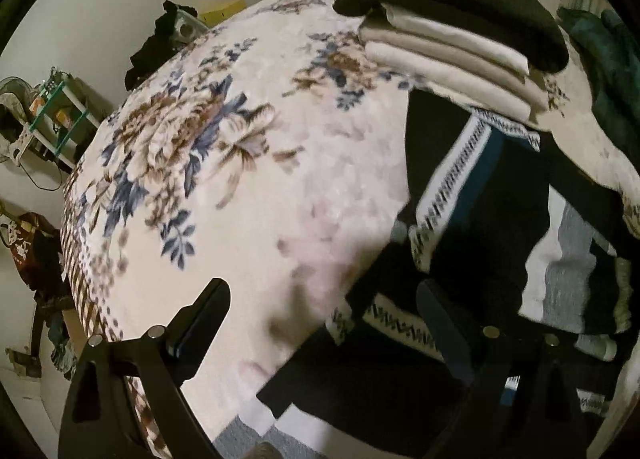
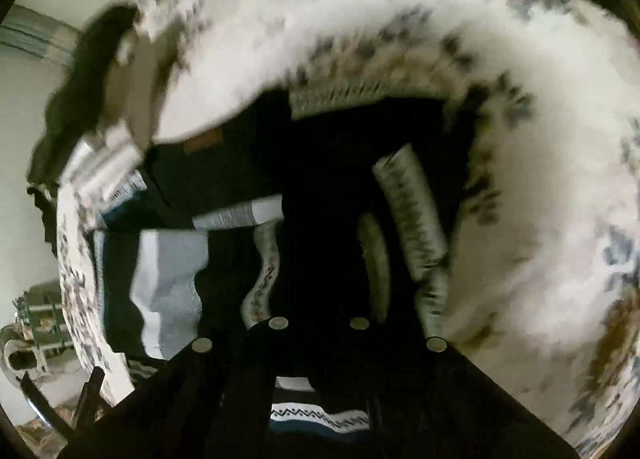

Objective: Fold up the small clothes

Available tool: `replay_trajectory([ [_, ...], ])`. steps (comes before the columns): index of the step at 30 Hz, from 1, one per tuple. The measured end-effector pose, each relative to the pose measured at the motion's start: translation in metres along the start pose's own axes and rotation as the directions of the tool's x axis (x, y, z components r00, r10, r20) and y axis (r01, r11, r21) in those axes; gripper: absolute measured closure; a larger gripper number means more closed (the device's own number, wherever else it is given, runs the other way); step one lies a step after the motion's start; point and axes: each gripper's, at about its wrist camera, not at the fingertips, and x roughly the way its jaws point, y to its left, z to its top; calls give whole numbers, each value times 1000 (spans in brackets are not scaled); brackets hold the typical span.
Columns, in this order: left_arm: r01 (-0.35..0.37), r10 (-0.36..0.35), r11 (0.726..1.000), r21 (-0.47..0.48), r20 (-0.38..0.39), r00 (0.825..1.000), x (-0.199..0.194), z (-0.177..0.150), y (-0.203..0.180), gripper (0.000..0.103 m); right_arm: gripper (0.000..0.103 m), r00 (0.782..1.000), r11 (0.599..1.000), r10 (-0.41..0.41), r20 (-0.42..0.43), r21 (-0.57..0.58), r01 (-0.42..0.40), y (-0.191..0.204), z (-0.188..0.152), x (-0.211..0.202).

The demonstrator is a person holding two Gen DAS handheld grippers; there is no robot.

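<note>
A black patterned sweater (image 1: 472, 195) with white zigzag bands and grey-white panels lies crumpled on the floral blanket (image 1: 248, 163) at the right. My left gripper (image 1: 324, 299) is open above the sweater's left edge; its right finger (image 1: 444, 323) is over the black cloth. In the blurred right wrist view the sweater (image 2: 328, 187) fills the middle. My right gripper (image 2: 320, 299) looks shut on the sweater's dark fabric, with its fingertips lost against the cloth.
A stack of folded clothes (image 1: 452, 47), cream pieces under a black one, sits at the back of the bed. Dark green cloth (image 1: 608, 71) lies at the far right. A shelf rack (image 1: 52, 111) and clutter stand by the wall on the left.
</note>
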Motion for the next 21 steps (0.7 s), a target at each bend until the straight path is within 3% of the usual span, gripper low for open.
replay_trajectory([
  [3, 21, -21, 999, -29, 11, 1000, 5, 13, 1, 8, 101, 998, 998, -41, 38, 50, 39, -27, 4, -23],
  [7, 55, -54, 997, -55, 15, 998, 22, 35, -9, 8, 101, 995, 996, -47, -88, 71, 53, -59, 10, 7],
  [10, 71, -70, 997, -35, 21, 997, 37, 52, -21, 8, 78, 984, 992, -93, -150, 74, 106, -70, 9, 20],
  [12, 69, -69, 998, -10, 25, 997, 51, 62, -32, 8, 68, 990, 988, -99, -102, 107, 110, -72, 9, 6],
  [14, 77, -77, 997, 26, 3, 997, 68, 68, -43, 8, 52, 998, 988, -44, -37, 144, 48, -71, 7, -11],
  [16, 82, -80, 994, 73, -29, 996, 84, 69, -51, 8, 46, 1000, 988, 6, 12, 153, -8, -67, 5, -20],
  [18, 55, -44, 989, 134, -81, 996, 105, 63, -58, 8, 46, 998, 995, -45, -37, 84, 48, -59, 3, -7],
  [20, 87, -72, 986, 139, -107, 992, 112, 59, -52, 8, 46, 978, 984, -164, -128, 52, 172, -61, 0, 15],
  [21, 94, -80, 986, 134, -107, 991, 108, 60, -47, 8, 46, 971, 981, -169, -167, 67, 182, -63, -3, 18],
])
